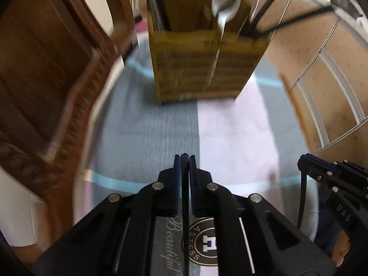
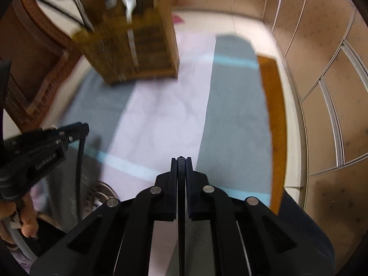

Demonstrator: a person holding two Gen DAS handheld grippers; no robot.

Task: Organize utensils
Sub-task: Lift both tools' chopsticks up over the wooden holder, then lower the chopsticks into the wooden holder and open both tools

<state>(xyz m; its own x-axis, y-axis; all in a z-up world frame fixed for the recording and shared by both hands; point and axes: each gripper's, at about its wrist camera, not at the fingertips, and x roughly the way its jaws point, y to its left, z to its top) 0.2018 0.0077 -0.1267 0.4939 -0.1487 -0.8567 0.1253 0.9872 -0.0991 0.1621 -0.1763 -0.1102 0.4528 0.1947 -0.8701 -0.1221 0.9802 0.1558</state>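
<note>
Two claws: left claw and right claw both sit closed down on thin black sticks, seemingly chopsticks, one stick apiece.
Left stick: pinched between the pads, long axis along the fingers, back end running toward the camera.
Right stick: same hold, same axis, tip just showing past the pads.
Holder: wooden box standing upright on the mat, toward the tabletop's far edge, ahead of both claws and well apart from them.
Holder contents: spoon and other steel pieces stand upright, handles down; blur hides which slot each is in.
Step in hand: likely carrying the sticks to the holder.
Doing it well: bring each stick upright over a free slot, lower it straight so it clears the spoon, and release only once it is seated.
Risk: a thin stick may pivot in the pads, so keep the grip firm.
</note>
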